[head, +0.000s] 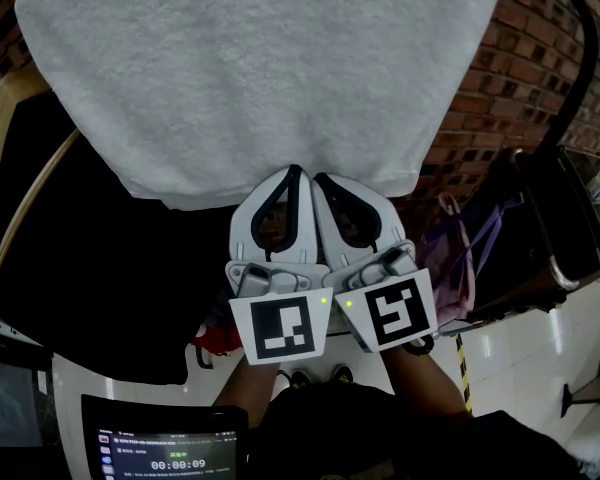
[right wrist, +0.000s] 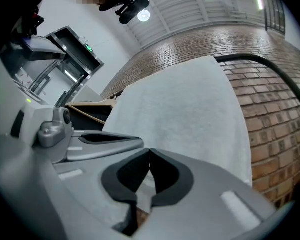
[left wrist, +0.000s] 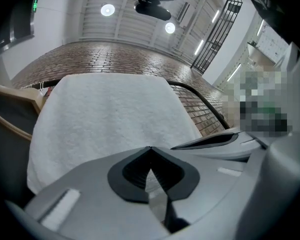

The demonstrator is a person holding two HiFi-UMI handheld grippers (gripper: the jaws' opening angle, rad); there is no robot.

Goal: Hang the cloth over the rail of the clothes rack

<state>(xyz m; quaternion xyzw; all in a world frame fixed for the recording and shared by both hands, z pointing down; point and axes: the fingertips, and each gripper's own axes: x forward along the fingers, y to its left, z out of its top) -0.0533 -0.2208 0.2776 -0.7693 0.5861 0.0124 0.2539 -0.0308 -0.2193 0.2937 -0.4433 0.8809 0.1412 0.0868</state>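
- the white cloth (head: 270, 78) is sitting straight ahead of both sets of fingertips, spreading up and away from them. Its lower hem is running crosswise right at the tips.
- its far end is looking folded over the black rail (left wrist: 205, 101), which is poking out past the cloth off to the right of the fingers. So I'm reading it as already draped, with the near flap hanging back toward the grippers.
- the left gripper (head: 296, 168) is clamped fully together, tips meeting in a point. I'm not seeing any fabric pinched in there; the cloth is just showing beyond the tips.
- same deal with the right gripper (head: 320, 178): jaws pressed together with nothing clearly caught between them.
- the two are riding side by side, pressed against each other, both aimed at the middle of the hem, so neither one is really nearer.
- the tips are overlapping the hem's edge in the head view. I can't tell if they're actually touching it or just hovering in front of it.
- my guess is anything coming next, like tugging or evening out the drape, is going to need the jaws opening first, then going in along that hem line.
- the brick wall (head: 520, 58) is sitting behind it all, past the cloth and to the right of the fingers.
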